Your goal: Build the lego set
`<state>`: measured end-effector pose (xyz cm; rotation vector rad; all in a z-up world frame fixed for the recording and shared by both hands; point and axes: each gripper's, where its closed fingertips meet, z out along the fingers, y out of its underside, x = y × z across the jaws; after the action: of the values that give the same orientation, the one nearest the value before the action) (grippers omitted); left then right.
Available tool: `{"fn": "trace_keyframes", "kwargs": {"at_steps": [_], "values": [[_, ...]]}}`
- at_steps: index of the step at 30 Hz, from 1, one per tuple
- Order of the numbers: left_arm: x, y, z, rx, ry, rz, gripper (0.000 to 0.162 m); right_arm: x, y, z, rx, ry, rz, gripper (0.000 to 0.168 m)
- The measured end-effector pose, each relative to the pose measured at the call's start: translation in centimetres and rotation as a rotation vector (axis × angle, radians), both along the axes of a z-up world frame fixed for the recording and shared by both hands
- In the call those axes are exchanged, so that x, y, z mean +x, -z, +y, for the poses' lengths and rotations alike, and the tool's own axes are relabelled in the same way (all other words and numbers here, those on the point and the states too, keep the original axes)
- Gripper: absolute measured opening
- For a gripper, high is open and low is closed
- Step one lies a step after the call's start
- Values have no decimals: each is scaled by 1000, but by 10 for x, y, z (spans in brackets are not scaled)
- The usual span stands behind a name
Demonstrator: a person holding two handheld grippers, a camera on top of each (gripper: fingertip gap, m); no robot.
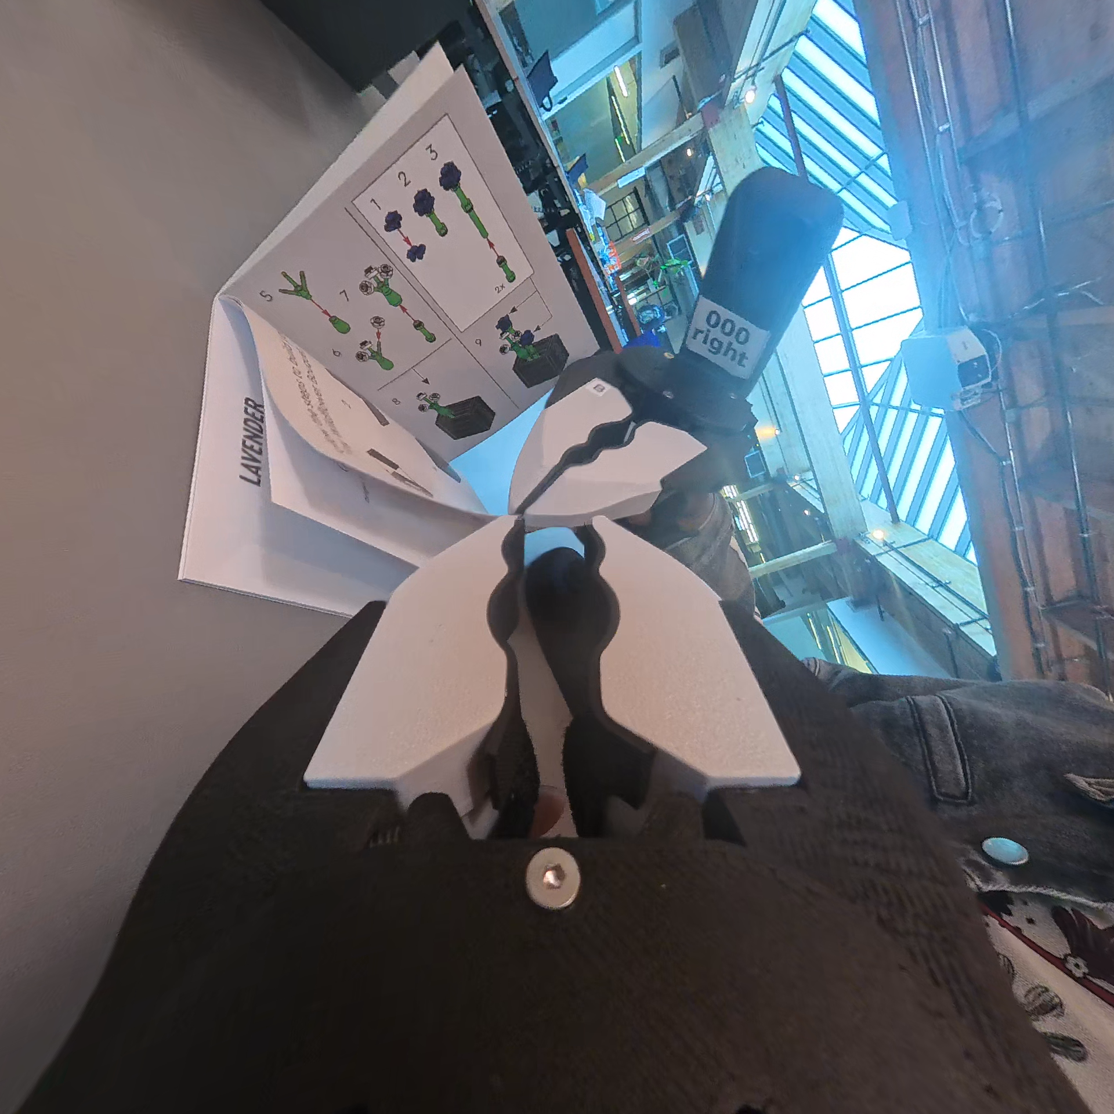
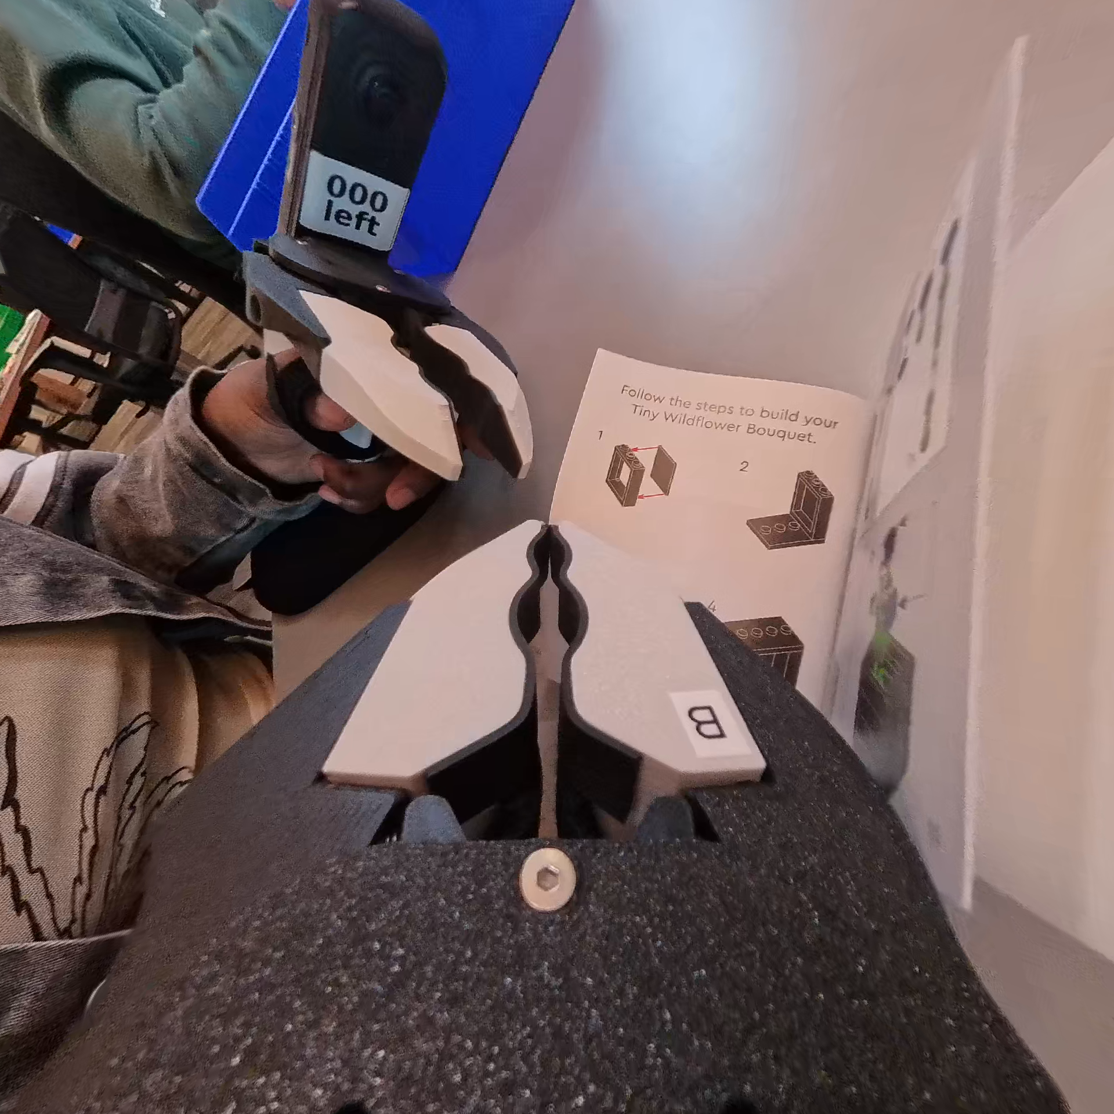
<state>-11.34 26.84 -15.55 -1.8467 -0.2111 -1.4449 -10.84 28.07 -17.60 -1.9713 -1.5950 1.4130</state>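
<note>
While your right gripper (image 2: 550, 533) pinches a booklet (image 1: 337, 386) page, hold your left gripper (image 1: 554, 533), slightly open, beside the booklet, and turn slowly

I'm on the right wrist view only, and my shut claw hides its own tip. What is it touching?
Observer: In the left wrist view the right claw has its tip at the loose corner of the curled booklet page. I cannot tell whether it pinches it.
Operator: Is the left claw carrying anything?
Observer: A dark thing sits between the parted fingers of the left claw. It is too blurred to name, or to say whether it is gripped.
Operator: The far page is smeared here. What's on it?
Observer: The upright page pictures purple flowers going onto green stems, then into a black box.
</note>
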Motion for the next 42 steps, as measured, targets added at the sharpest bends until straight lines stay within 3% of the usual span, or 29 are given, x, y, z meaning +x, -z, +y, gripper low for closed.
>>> {"fn": "trace_keyframes", "kwargs": {"at_steps": [5,9,13,16,24,29,33,38,42], "values": [[-13,-1,8,21,-108,66,31,-2,-12,10,-16,69,90,0],[-31,-11,16,80,-169,229,44,-5,-28,14,-131,149,194,0],[-40,-45,24,198,-157,339,39,-12,-39,3,-225,190,268,0],[-37,-64,24,261,-137,321,34,-17,-44,-3,-320,227,318,0],[-51,-51,-3,278,-88,446,26,-5,-45,-8,-458,238,334,0],[-22,-33,-14,86,33,235,31,-7,-46,-20,-387,314,322,0],[-16,-25,-5,64,46,228,41,-13,-43,-34,-256,444,332,0],[-4,-14,1,7,193,329,44,-18,-36,-38,-139,561,316,0],[-4,-2,0,-31,217,524,52,-16,-29,-35,25,591,228,0]]}}
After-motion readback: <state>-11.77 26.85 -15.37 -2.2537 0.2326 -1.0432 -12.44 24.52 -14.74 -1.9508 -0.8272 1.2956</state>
